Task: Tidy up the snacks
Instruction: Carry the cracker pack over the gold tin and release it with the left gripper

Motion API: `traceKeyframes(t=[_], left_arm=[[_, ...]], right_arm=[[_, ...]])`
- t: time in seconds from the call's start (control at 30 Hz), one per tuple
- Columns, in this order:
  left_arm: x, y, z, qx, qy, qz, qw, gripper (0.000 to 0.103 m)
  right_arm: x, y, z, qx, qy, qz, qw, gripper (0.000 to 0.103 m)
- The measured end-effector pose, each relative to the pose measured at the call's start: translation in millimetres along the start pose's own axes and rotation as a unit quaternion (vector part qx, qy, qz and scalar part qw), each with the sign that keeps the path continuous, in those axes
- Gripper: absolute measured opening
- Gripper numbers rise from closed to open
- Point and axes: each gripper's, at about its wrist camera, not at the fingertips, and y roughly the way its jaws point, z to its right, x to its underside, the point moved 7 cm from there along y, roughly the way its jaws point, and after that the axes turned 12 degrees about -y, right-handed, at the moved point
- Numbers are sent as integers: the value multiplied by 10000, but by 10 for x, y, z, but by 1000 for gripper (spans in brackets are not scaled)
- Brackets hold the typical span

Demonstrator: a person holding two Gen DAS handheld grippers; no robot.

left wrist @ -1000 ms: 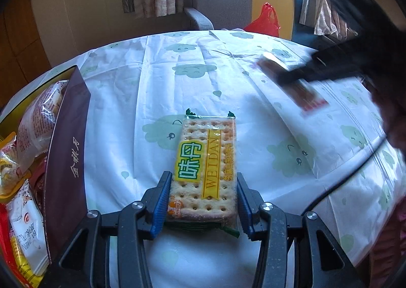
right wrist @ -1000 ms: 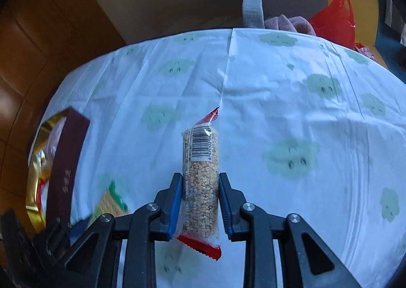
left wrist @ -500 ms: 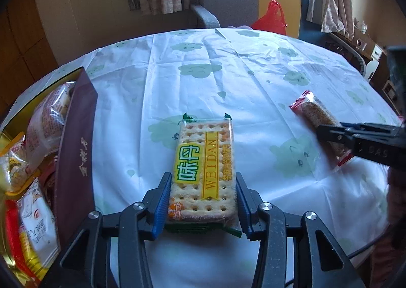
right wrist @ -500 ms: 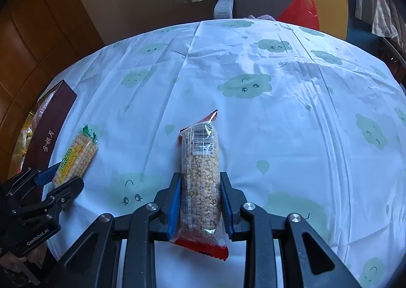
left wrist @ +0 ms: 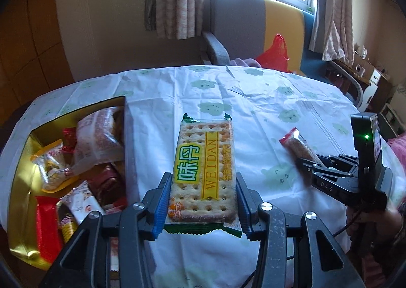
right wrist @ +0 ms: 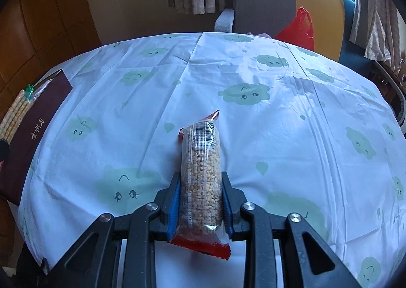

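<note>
While your left gripper (left wrist: 201,203) clamps the cracker pack (left wrist: 204,171) by its long edges above the tablecloth (left wrist: 253,100), just beside the snack box (left wrist: 19,176), treat it as light and brittle: squeeze no harder. Your right gripper (right wrist: 200,204) pinches the grain bar (right wrist: 201,173) mid-length; its wrapper looks slippery.

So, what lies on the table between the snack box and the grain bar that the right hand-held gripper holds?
In the right wrist view, only bare cloud-print tablecloth lies between the snack box and the grain bar.
</note>
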Motion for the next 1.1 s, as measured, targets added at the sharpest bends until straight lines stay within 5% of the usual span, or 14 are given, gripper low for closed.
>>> traceKeyframes(t=[0.67,0.77,0.93,1.1], left_arm=[[-14,-321,-1085,-706,-961,123,9928,47],[-42,-437,-1546,-846,-1505,124,9849,47],[-23,-593,-2420,-1114,-2705,117,9562,47],[-53,-597,-2869,-1248,-3298,182,9356,47]], right_arm=[[-3,-26,-8,144,-16,97,9998,29],[0,-30,-7,144,3,101,9998,29],[2,-32,2,138,55,132,9998,29],[3,-31,6,136,64,133,9998,29]])
